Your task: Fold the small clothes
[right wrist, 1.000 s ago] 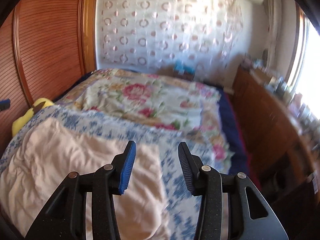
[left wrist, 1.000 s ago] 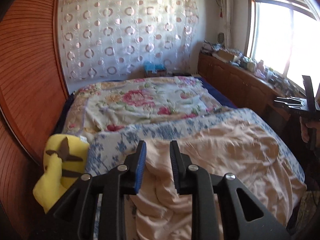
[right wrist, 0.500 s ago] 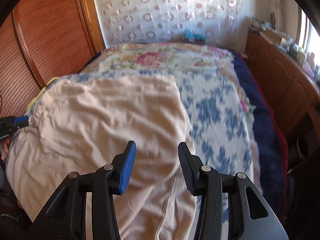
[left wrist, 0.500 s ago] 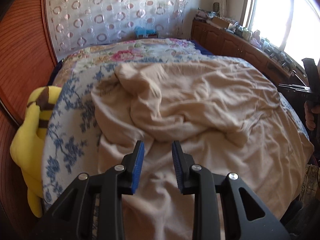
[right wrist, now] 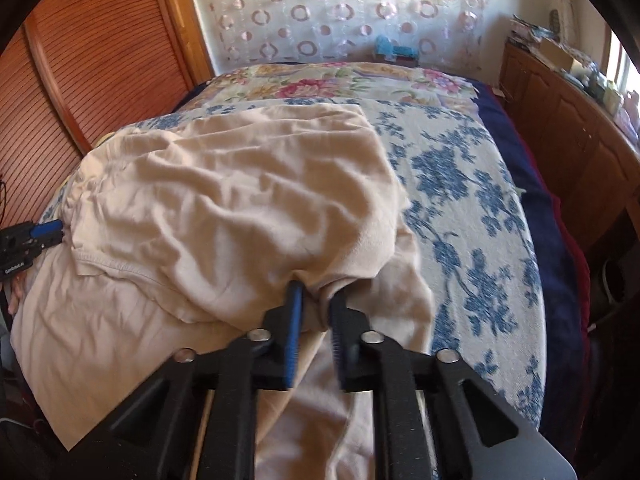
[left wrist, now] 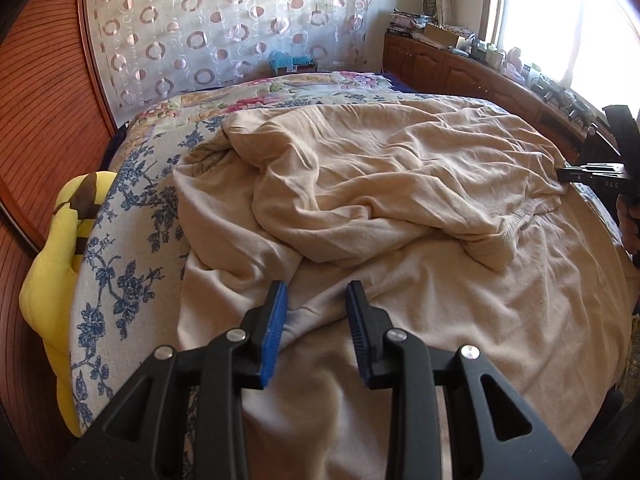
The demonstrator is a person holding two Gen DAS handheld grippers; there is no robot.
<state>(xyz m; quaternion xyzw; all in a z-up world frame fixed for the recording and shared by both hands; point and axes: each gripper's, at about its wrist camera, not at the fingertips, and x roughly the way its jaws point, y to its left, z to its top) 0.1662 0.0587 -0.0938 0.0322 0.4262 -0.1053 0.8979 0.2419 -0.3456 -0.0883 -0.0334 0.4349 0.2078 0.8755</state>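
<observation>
A ribbed wooden wall (left wrist: 36, 128) runs along the left, with a yellow plush (left wrist: 52, 264) wedged against the bed (left wrist: 132, 248). A beige garment (left wrist: 400, 208) lies rumpled across the bed's blue-flowered cover. My left gripper (left wrist: 316, 300) sits low over its near edge, jaws apart with cloth between them. My right gripper (right wrist: 316, 300) has its jaws pinched on a fold of the garment. A circle-patterned curtain (left wrist: 240, 24) hangs behind; wooden cabinets (left wrist: 452, 68) and a bright window (left wrist: 568, 20) stand right.
</observation>
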